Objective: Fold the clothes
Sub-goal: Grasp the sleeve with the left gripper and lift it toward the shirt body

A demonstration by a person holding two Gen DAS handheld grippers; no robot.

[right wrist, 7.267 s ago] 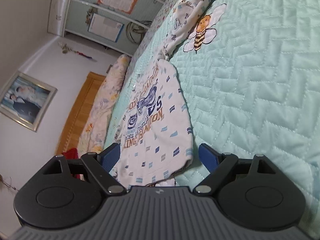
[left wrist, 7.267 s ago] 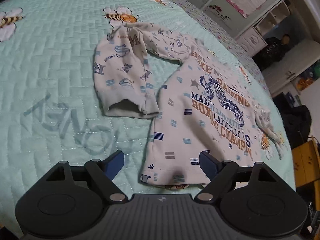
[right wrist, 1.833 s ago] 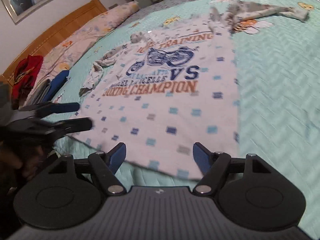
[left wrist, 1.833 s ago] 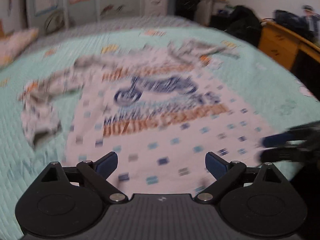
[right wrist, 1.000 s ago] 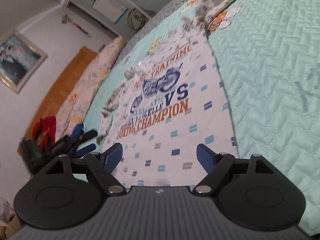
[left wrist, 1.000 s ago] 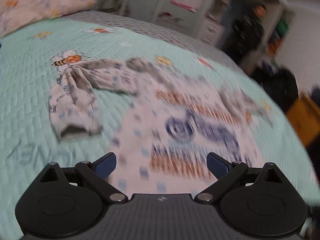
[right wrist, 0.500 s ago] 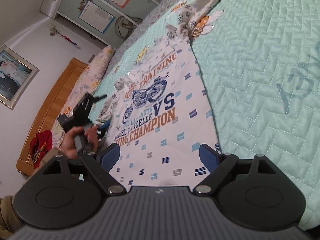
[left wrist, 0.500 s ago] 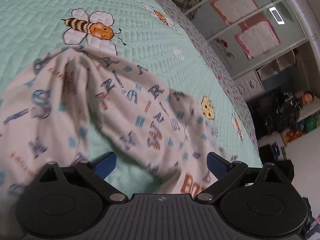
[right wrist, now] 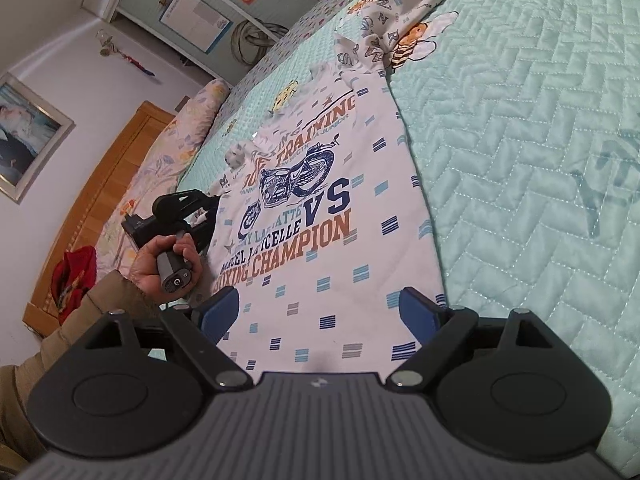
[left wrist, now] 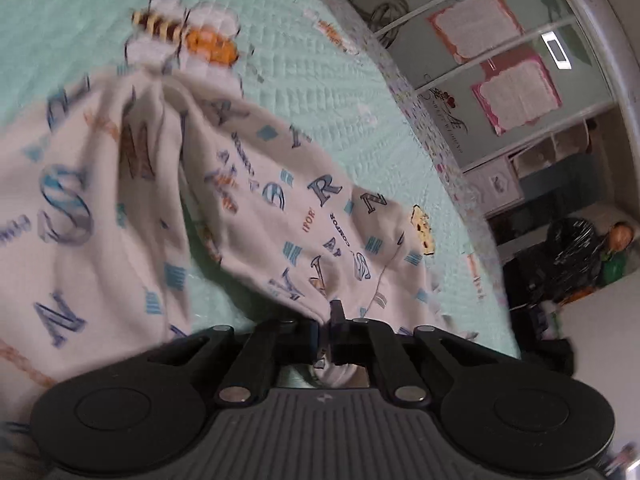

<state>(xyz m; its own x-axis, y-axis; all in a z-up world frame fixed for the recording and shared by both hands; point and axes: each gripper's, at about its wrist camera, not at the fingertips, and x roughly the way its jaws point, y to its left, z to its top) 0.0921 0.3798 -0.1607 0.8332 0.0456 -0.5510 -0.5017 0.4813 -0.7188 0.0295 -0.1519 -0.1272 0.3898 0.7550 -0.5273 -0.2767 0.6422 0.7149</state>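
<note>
A white long-sleeved sweatshirt (right wrist: pixel 320 208) with a motorcycle print and "CHAMPION" lettering lies flat, front up, on a mint quilted bedspread (right wrist: pixel 540 140). My left gripper (left wrist: pixel 329 320) is shut, pinching the fabric of the letter-printed left sleeve (left wrist: pixel 280 200) close to where it joins the body. In the right wrist view the same left gripper (right wrist: pixel 212 204) sits at the shirt's left edge, held by a hand (right wrist: pixel 160 256). My right gripper (right wrist: pixel 320 312) hovers open over the hem, touching nothing. The other sleeve (right wrist: pixel 384 28) lies bunched at the far end.
A floral pillow (right wrist: pixel 180 140) and a wooden headboard (right wrist: pixel 108 184) line the left side of the bed. A red item (right wrist: pixel 76 272) lies by the headboard. Cupboards with posters (left wrist: pixel 500 80) and dark bags (left wrist: pixel 572 252) stand beyond the bed's far edge.
My left gripper swung over to the sleeve, came down close to it and its jaws closed on the fabric. The right gripper stayed open over the hem.
</note>
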